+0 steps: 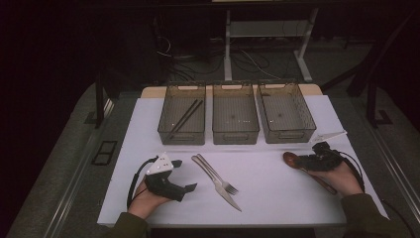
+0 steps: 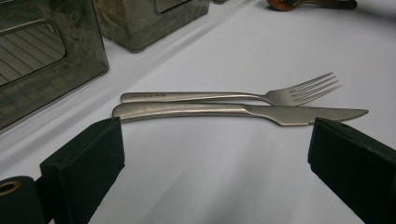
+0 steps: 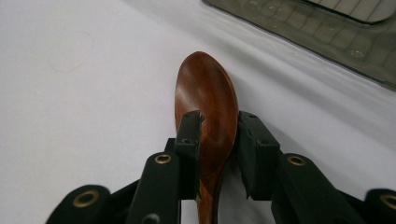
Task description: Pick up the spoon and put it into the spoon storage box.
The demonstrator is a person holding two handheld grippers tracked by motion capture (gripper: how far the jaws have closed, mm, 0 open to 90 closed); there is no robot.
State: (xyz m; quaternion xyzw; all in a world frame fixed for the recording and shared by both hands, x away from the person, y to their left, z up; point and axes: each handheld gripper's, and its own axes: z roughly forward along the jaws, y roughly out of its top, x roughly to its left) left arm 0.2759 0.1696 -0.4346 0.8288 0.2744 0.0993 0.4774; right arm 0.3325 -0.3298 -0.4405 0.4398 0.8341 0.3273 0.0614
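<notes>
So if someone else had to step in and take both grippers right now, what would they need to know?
Right gripper: shut on the wooden spoon, low over the table.
Left gripper: open, empty, aimed at the fork and knife lying side by side.
Left bin holds the chopsticks; middle bin and right bin look empty.
Probably left: spoon, fork and knife into bins.

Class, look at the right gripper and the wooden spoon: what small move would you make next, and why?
Probably lift the spoon slightly off the table. The right gripper has its jaws shut on the bowl's narrow end, yet the spoon lies on the white surface, and the right bin beside it is empty, a likely place for it.
</notes>
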